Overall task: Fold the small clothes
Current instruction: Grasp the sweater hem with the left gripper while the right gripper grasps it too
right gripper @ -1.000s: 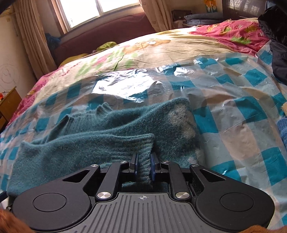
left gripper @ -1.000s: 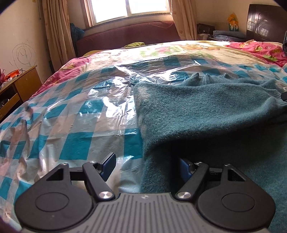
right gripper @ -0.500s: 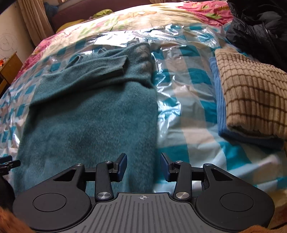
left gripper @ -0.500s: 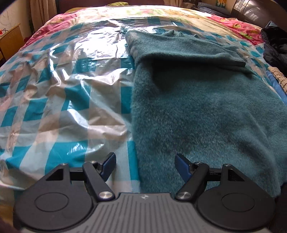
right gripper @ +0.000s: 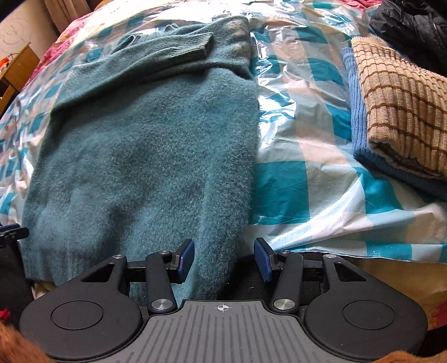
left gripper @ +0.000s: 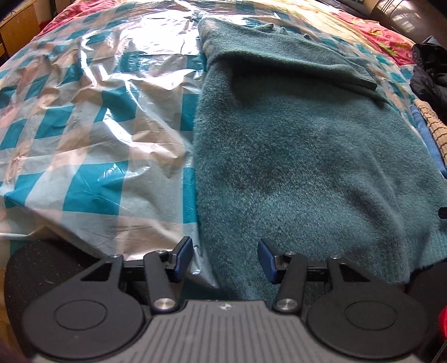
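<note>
Teal sweater (left gripper: 293, 156) lies flat on the bed, on a crinkled clear plastic sheet (left gripper: 92, 111) over a teal-and-white checked cover, with its hem at the near edge and one sleeve (right gripper: 167, 53) folded across the chest at the far end. It is the only garment spread out. Off to the right sits one stack of two folded pieces: a tan ribbed knit with brown lines (right gripper: 402, 109) on top of a blue knit (right gripper: 360, 139). Behind that stack a dark jacket (right gripper: 413, 25) is heaped at the corner. No box or basket is to be seen; the stack simply rests on the plastic.

Two grippers hang over the near hem. The left gripper (left gripper: 225, 258) straddles the sweater's left edge, its blue pads (left gripper: 183, 258) standing partly apart and closing, with the wool edge between them but neither pad visibly pressing on it. The right gripper (right gripper: 223, 259) is at the sweater's right bottom corner, jaws partly apart and opening; the corner of the hem lies between the pads, loose, not pinched. A wooden cabinet (left gripper: 19, 28) stands by the bed's far left side.
</note>
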A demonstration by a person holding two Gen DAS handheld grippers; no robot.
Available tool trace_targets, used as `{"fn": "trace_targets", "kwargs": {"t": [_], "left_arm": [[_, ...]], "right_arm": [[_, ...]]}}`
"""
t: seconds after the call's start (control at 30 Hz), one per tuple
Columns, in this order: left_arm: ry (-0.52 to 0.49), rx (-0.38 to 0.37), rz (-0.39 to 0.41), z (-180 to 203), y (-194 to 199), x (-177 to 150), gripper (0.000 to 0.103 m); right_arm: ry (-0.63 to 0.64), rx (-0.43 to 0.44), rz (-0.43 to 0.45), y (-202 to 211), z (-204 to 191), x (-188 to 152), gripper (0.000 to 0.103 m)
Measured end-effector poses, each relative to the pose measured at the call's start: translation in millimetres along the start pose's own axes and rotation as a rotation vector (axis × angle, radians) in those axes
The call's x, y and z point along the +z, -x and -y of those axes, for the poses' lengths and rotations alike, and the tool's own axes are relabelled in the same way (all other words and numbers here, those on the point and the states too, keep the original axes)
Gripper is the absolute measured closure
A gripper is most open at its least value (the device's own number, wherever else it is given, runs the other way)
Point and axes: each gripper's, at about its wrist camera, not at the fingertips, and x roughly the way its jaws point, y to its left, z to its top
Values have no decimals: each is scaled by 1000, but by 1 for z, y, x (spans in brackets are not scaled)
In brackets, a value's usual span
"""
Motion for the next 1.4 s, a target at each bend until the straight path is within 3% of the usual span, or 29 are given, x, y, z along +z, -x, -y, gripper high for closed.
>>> {"fn": "trace_targets", "kwargs": {"t": [0.13,0.27,0.3,0.33,0.4,0.47,0.6,0.77,0.9,1.0,1.13,1.3,1.4], "left_arm": [[17,-20,-26,2,-6,-1,50],[58,-24,-85,-2,-15,4,51],[55,-28,-97,-2,-16,4,55],[53,-32,-105,-2,-17,4,67],[53,-51,-110,-3,-18,4,85],[84,-96,-103,-7,-16,6,88],[199,-250,-37,-20,-1,14,89],[355,-458,109,-34,16,51,89],[428,-526,216,-43,10,96,89],[469,-528,296,-52,-2,137,89],[498,-471,360,-65,-28,182,89],[507,-360,369,-75,-71,219,89],[497,-328,362,-71,-93,228,89]], "right_arm": [[-15,59,-42,-10,0,3,55],[-29,63,-63,-19,1,3,57],[-40,71,-66,-19,2,4,60],[-47,81,-68,-18,3,4,64],[-74,117,-72,-16,8,3,82],[-131,194,-60,-12,15,1,85],[-246,317,26,-2,24,-1,88],[-423,544,236,18,33,11,89],[-510,674,373,17,36,51,89],[-564,716,436,5,42,94,89],[-624,699,470,-22,49,152,89],[-722,611,434,-80,61,200,89],[-751,557,419,-109,64,213,89]]}}
